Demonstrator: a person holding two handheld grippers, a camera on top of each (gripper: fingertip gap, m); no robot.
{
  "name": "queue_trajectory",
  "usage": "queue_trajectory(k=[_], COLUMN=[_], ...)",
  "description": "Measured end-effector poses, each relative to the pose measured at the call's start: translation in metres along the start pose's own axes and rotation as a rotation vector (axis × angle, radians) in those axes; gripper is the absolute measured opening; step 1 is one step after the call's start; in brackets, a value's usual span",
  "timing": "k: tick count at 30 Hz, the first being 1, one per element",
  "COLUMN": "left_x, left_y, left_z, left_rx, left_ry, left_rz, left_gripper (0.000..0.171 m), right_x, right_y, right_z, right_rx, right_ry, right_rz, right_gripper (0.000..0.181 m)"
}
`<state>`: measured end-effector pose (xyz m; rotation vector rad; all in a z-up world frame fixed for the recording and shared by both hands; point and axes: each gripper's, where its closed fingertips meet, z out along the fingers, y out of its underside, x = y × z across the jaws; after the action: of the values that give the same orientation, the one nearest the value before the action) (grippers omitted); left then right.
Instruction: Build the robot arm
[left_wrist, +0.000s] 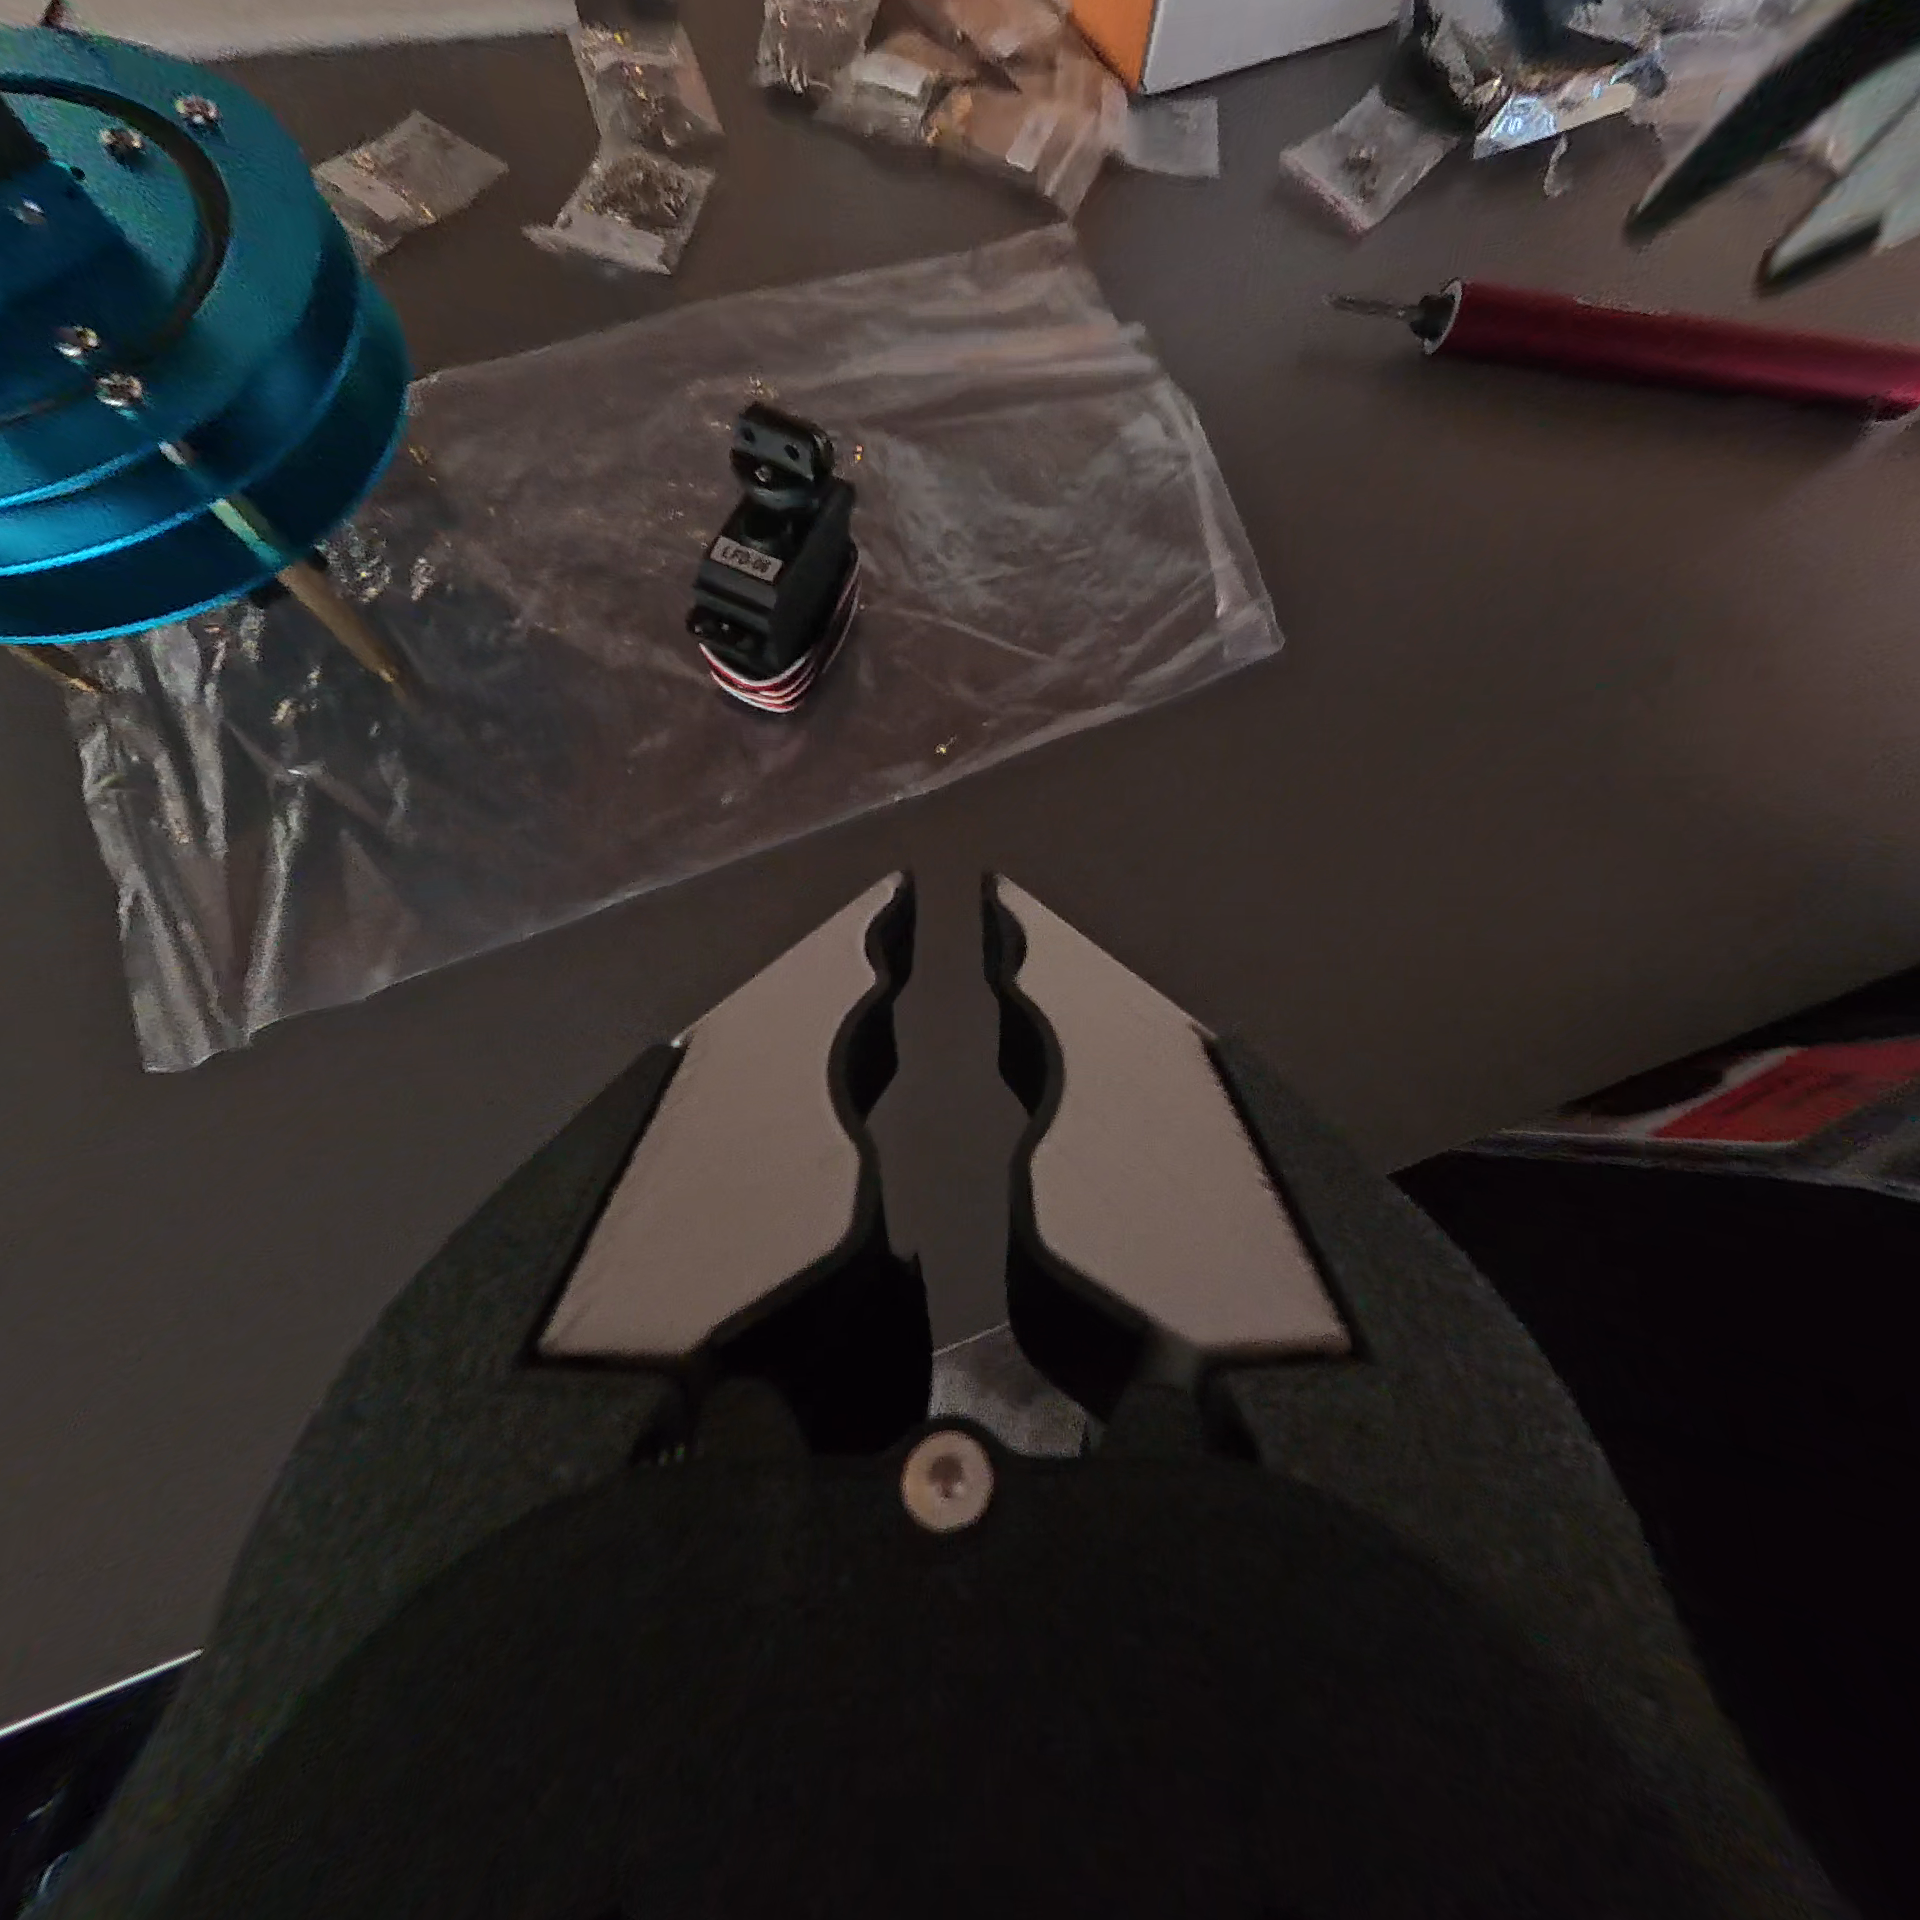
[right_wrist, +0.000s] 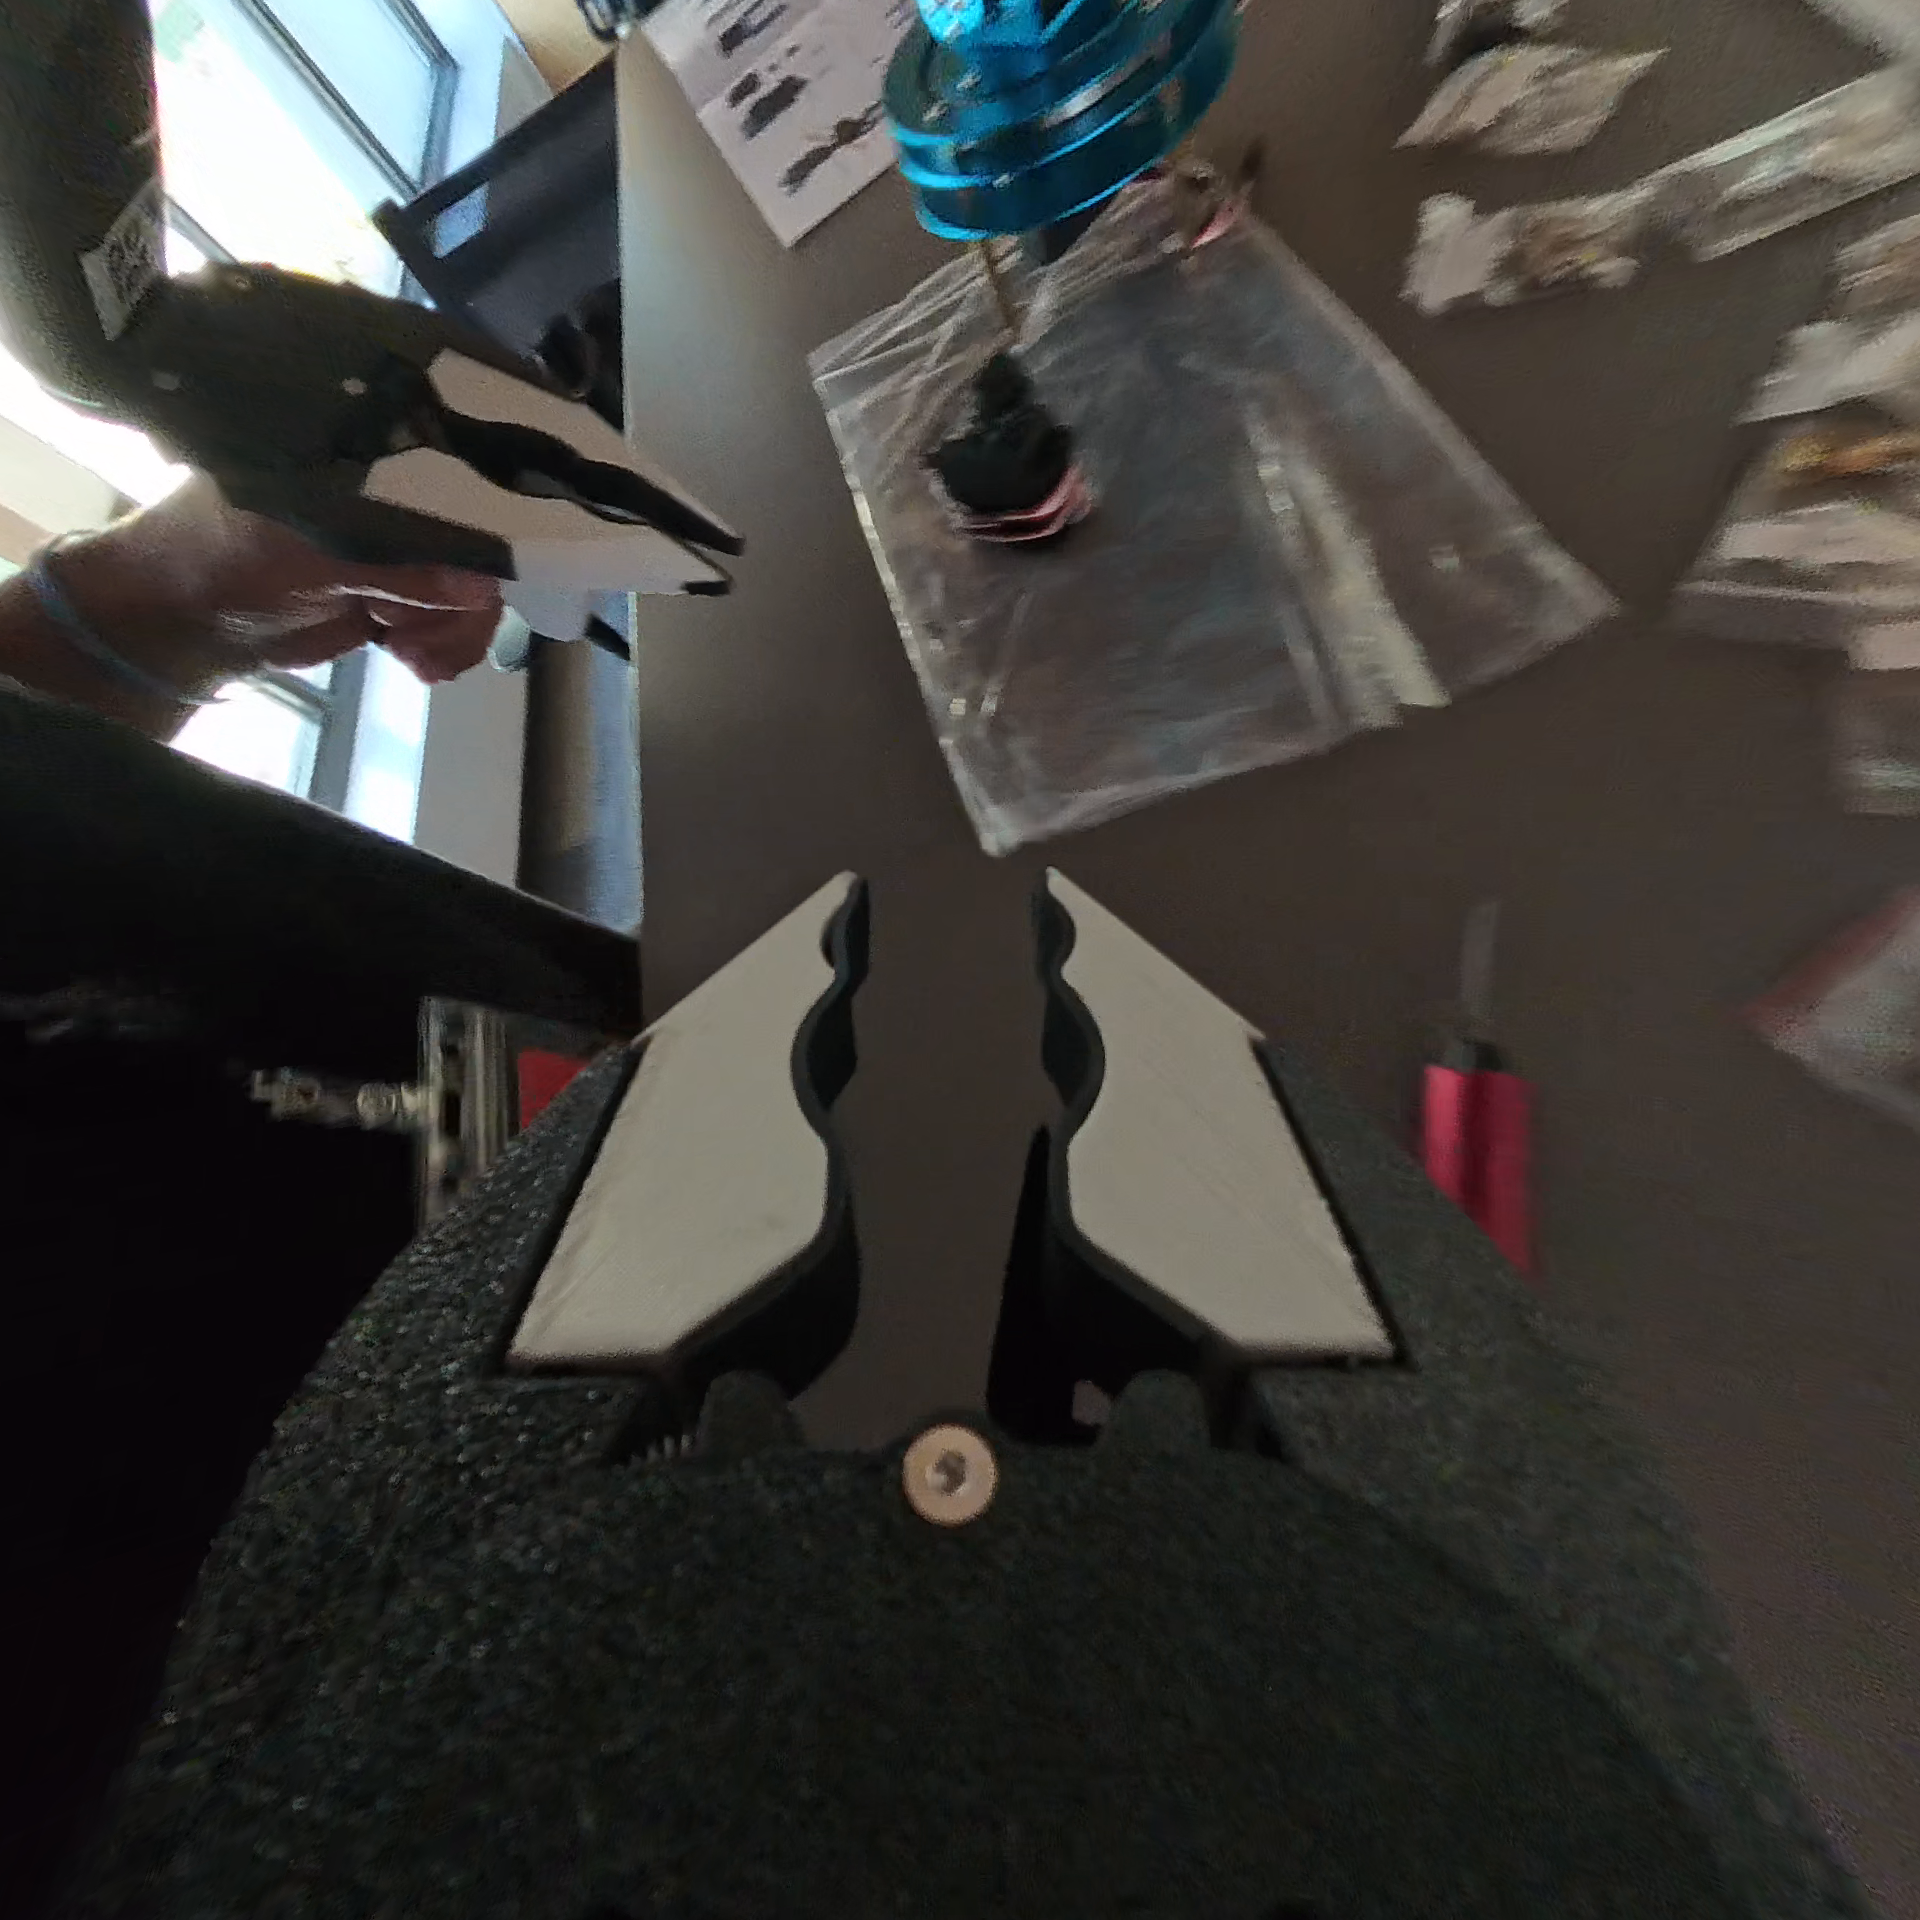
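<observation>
A small black servo (left_wrist: 774, 582) with red, white and black wire coiled at its base stands on a flat clear plastic bag (left_wrist: 1039, 520). My left gripper (left_wrist: 951, 888) hovers over the dark table, short of the bag's near edge. Its fingers stand a narrow gap apart and hold nothing. In the right wrist view, my right gripper (right_wrist: 951, 894) is open and empty, near the bag's (right_wrist: 1247, 623) corner. The servo (right_wrist: 1003, 457) lies ahead of it. The left gripper (right_wrist: 722, 566) shows at the left, held by a hand (right_wrist: 416, 613). The right gripper (left_wrist: 1704, 249) shows at the top right of the left wrist view.
A blue metal round base (left_wrist: 187, 343) on brass standoffs stands at the bag's far left end and also shows in the right wrist view (right_wrist: 1049, 114). A red-handled screwdriver (left_wrist: 1662, 348) lies to the right. Several small screw bags (left_wrist: 634, 197) lie behind. The table edge (right_wrist: 623, 520) runs along the left. Some 20 cm of space lies between my two pairs of fingers. The small black servo (left_wrist: 774, 582) lies around 8 cm away from my left fingertips. The right camera catches it too, in the right wrist view (right_wrist: 945, 437).
</observation>
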<state>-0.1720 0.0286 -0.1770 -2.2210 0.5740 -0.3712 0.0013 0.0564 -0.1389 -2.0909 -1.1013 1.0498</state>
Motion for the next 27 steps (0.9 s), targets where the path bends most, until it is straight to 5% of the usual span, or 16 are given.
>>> queue_trajectory(k=[3,6,12,17,20,24,27], left_x=[-0.001,-0.001,0.023,0.08,0.117,0.155,0.168], left_y=[-0.005,-0.014,-0.037,-0.074,-0.095,-0.107,-0.104], left_z=[0.003,0.01,0.026,0.056,0.093,0.144,0.161], left_rx=[0.007,0.021,0.055,0.096,0.101,0.054,0.013], left_ry=[-0.007,0.021,0.22,0.352,0.369,0.404,0.419], left_rz=[0.01,0.027,0.133,0.437,0.708,1.032,1.214], left_gripper=[0.011,0.011,0.014,0.029,0.035,0.043,0.049], right_x=[-0.021,-0.016,0.076,0.072,0.073,0.083,0.078], right_y=[0.0,-0.009,0.059,0.094,0.106,0.117,0.119], right_z=[0.05,0.054,-0.072,-0.083,-0.07,-0.068,-0.064], right_rx=[-0.02,0.01,-0.132,-0.009,-0.089,-0.157,-0.179], right_ry=[0.017,0.114,0.695,0.59,0.621,0.711,0.615], right_rz=[0.001,0.039,0.041,0.176,0.117,0.077,0.151], right_gripper=[0.024,0.018,0.035,0.047,0.047,0.029,0.021])
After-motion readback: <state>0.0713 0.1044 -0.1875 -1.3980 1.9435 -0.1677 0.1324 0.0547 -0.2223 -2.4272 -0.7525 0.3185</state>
